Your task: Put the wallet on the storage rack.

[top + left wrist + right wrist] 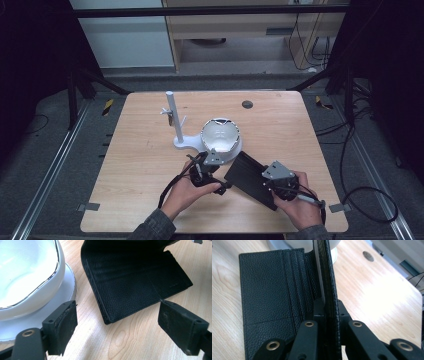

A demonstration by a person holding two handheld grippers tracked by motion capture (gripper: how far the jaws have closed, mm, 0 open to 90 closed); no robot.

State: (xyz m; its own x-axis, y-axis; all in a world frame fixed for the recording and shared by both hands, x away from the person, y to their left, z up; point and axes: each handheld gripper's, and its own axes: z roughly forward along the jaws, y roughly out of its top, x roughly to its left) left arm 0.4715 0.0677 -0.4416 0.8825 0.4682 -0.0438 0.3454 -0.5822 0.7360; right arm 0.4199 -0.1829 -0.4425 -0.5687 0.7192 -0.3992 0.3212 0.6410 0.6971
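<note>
The left claw (117, 327) is seen spread wide, with nothing between its jaws; it is held just beside the near edge of the black leather wallet (248, 176) and close to the white bowl (220, 136). The bowl is placed on the round base of a white stand (176, 122) on the wooden desk (140, 165). The wallet is laid open near the middle front of the desk. One raised flap of it is pinched by the right claw (329, 307), whose jaws are pressed together on the leather.

One black wallet (248, 176), one white bowl (220, 135), one white stand (176, 122), two grippers; possibly more hidden.
</note>
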